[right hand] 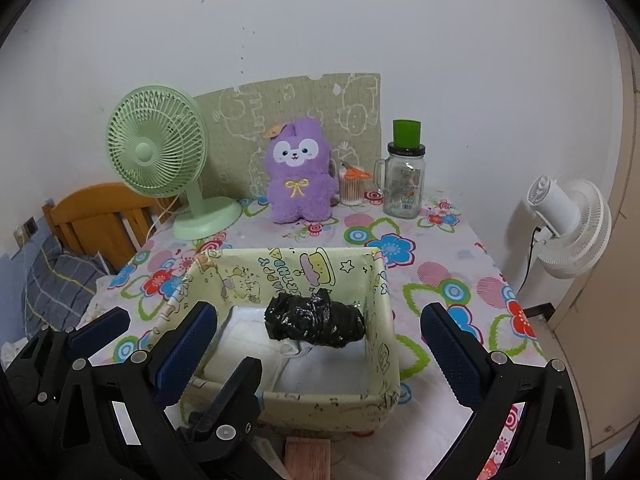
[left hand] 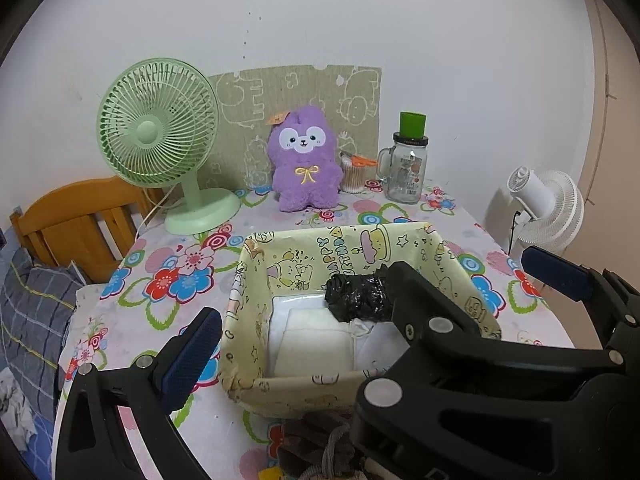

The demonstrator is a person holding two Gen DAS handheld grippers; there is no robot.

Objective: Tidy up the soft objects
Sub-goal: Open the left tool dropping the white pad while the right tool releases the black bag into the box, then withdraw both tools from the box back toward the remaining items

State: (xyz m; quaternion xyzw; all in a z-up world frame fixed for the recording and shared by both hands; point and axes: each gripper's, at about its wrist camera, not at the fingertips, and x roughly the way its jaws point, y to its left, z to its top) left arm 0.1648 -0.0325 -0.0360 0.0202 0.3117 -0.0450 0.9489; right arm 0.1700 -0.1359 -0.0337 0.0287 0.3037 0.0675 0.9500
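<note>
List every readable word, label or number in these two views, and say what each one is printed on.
"HAPPY BIRTHDAY": printed on the inner back wall of the yellow cartoon-print box, beside a cake drawing; the second word is partly creased.
Label on the glass jar: print and barcode too small to read.
Orange tag on the purple plush toy: too small to read.
Green sheet on the wall: outline drawings only; nothing clearly legible.

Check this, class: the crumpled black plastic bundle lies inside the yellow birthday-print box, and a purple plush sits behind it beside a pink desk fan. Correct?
One slip: the desk fan is pale green, not pink, as the right wrist view shows. The black plastic bundle does lie in the box, with the purple plush behind.
</note>
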